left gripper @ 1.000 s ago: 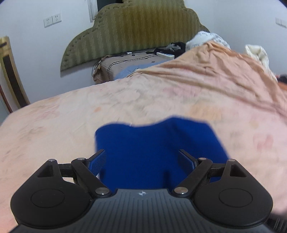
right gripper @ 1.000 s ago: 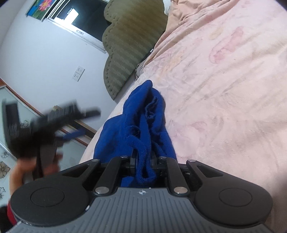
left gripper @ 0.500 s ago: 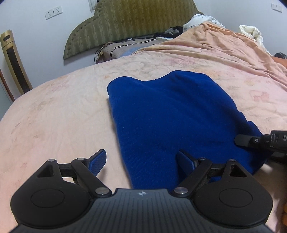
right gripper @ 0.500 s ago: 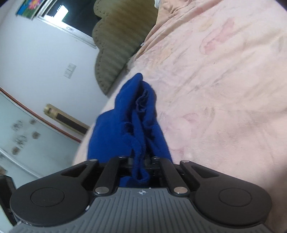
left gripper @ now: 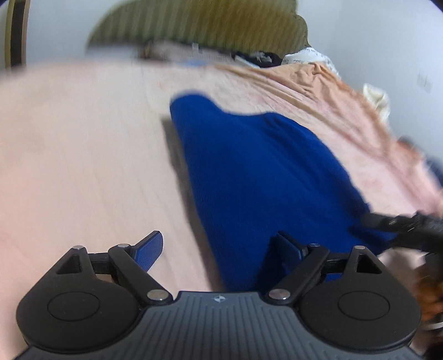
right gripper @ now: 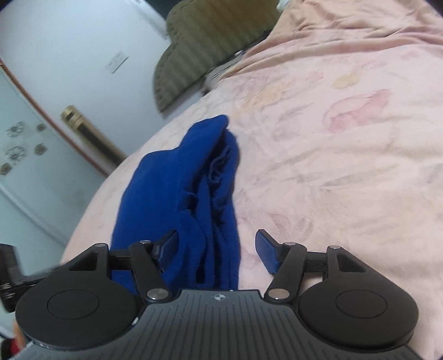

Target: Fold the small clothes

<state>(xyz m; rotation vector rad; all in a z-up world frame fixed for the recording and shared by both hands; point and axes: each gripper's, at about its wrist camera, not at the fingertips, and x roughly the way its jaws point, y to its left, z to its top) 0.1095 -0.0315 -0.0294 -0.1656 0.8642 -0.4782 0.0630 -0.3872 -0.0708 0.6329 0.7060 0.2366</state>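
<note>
A folded dark blue garment [left gripper: 257, 171] lies on the pink bed. My left gripper [left gripper: 218, 250] is open and empty at the garment's near end, its right finger over the cloth. The right gripper shows at the far right of the left wrist view [left gripper: 401, 224], at the garment's edge. In the right wrist view the garment [right gripper: 188, 188] lies in folds ahead, and my right gripper [right gripper: 218, 249] is open, its jaws apart with the cloth's near end between them, not clamped.
The pink floral bedspread [right gripper: 346, 152] stretches ahead and right. An olive headboard [left gripper: 199, 25] and pillows with clutter [left gripper: 257, 56] are at the far end. An orange blanket [left gripper: 346, 108] lies bunched on the right. A white wall and glass door [right gripper: 33, 144] are on the left.
My right gripper has opened and let go of the blue garment. The left gripper has swung left, blurring its view.
</note>
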